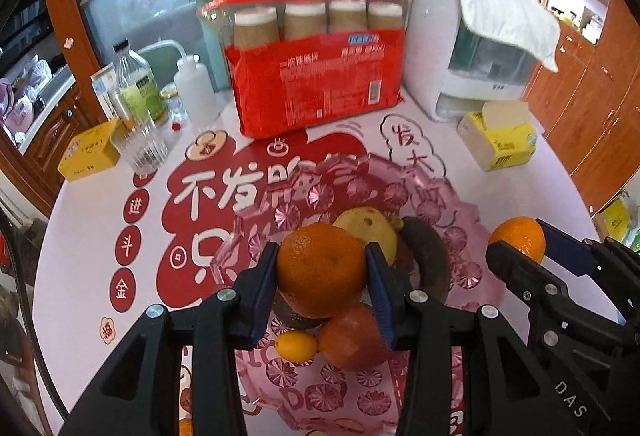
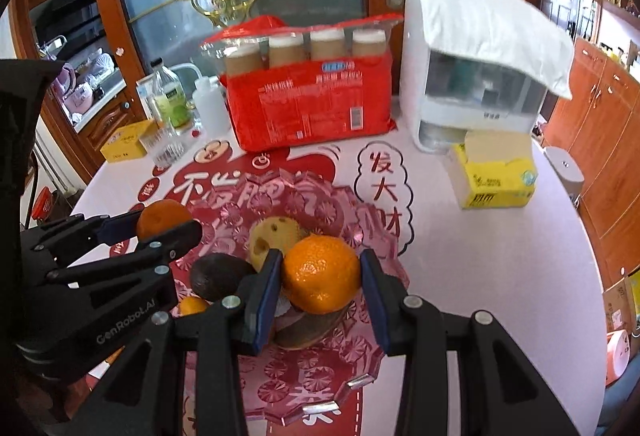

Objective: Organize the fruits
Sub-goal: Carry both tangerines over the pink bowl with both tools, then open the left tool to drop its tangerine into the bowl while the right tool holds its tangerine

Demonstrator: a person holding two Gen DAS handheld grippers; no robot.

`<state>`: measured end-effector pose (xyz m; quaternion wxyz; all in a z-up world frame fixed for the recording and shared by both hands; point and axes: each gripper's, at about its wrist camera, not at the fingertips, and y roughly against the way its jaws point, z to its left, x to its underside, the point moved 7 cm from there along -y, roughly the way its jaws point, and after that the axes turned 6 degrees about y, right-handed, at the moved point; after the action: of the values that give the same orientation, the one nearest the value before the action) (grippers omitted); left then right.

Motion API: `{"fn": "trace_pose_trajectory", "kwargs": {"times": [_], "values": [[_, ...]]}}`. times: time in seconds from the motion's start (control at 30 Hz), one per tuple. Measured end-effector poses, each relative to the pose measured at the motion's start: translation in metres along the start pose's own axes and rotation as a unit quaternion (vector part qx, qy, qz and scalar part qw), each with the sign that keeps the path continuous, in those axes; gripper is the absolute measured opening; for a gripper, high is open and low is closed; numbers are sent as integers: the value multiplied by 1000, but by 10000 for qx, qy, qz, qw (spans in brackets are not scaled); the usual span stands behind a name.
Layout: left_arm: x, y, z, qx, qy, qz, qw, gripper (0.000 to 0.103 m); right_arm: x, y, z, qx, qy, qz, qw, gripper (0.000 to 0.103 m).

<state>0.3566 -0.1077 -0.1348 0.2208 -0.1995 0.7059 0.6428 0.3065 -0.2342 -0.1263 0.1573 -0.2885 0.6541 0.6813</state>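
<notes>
Oranges: left tool (image 1: 322, 270) clamps one orange (image 1: 320, 270), right tool (image 2: 320, 270) another (image 2: 322, 268), above pink dish (image 2: 360, 364). I lower slowly, release into gaps.

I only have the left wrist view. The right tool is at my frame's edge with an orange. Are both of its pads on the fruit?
Observer: Yes. In the right wrist view the orange sits between the two blue pads of the right tool, with a pad against each side.
Operator: What is underneath it?
Observer: A brown fruit shows just below it, inside the pink dish.
Operator: Is there anything beyond the tissue pack on the right?
Observer: A white cylinder stands just right of the yellow tissue pack. Your view does not show it.
</notes>
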Motion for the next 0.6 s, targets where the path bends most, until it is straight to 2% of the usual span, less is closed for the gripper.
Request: {"fn": "trace_pose_trajectory", "kwargs": {"times": [0.27,0.6], "values": [[10,-33,5,-140,41,293,9995,41,12,-35,-5,-25,-102,299,9995,40],[15,-45,8,-243,16,457,9987,43,24,-50,4,-217,-63,525,9984,41]]}}
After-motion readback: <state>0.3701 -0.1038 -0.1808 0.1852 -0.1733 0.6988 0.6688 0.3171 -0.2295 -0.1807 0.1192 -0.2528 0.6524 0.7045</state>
